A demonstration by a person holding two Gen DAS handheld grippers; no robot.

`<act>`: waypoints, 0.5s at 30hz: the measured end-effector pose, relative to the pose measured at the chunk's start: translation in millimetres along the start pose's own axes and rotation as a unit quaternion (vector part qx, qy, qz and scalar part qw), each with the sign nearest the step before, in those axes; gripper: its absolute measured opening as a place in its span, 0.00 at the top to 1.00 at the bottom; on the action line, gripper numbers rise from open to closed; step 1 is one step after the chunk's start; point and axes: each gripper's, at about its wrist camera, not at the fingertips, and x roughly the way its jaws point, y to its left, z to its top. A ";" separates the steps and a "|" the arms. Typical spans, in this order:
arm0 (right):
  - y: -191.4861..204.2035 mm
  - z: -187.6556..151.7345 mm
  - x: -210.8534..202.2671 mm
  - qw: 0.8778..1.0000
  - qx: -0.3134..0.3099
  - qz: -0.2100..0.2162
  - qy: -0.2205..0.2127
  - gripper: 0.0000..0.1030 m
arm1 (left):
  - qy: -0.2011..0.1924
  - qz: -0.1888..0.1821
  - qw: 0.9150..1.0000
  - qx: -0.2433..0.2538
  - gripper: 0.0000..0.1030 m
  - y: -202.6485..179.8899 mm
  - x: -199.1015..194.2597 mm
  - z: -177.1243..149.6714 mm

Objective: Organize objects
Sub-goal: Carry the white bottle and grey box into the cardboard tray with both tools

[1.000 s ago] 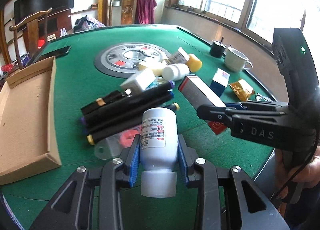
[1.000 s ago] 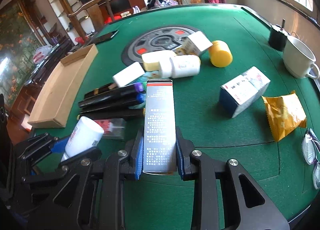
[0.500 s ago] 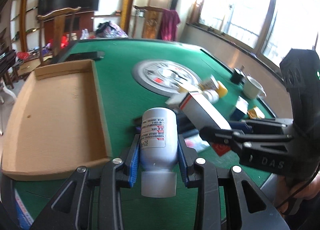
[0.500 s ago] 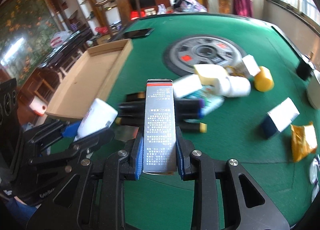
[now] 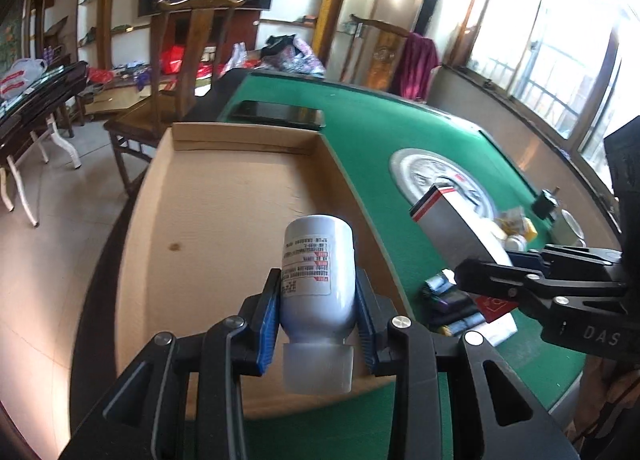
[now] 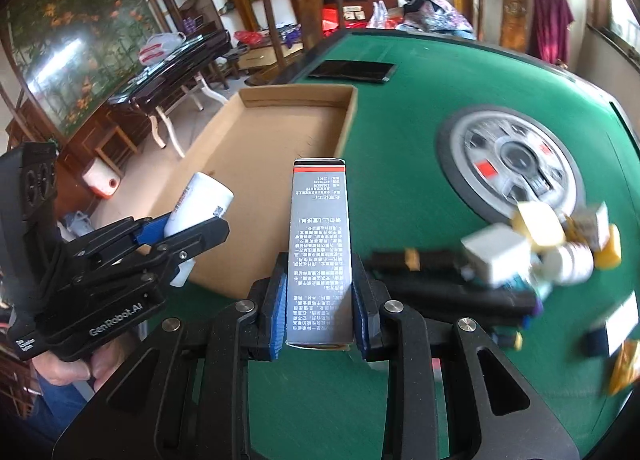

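Beside cardboard tray [image 5: 224, 196], phone [image 5: 280, 115], chair [image 5: 176, 72]

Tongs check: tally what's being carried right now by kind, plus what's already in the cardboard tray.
White bottles: 1, in the left tongs (bottle)
Grey cartons: 1, in the right tongs (carton)
Items in the cardboard tray: 0
Total carried: 2

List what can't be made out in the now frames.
- Pile of small items, right wrist view: motion blur, labels unreadable.
- White bottle cap end, left wrist view: tucked behind the left gripper.
- Grey box bottom end, right wrist view: hidden by the right gripper.
- Cardboard tray near wall: hidden by the bottle and fingers.
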 end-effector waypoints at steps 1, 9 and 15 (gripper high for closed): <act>3.8 8.0 5.2 1.000 -0.002 0.001 0.003 0.74 | 0.005 0.001 1.000 -0.001 0.67 4.7 4.7 5.7; 7.1 83.6 76.3 0.999 0.031 -0.005 0.031 0.74 | 0.036 0.017 0.998 -0.050 0.67 27.6 62.9 50.2; -10.5 117.5 123.9 0.996 0.076 -0.015 0.038 0.74 | 0.051 0.014 0.995 -0.090 0.67 49.8 113.9 76.1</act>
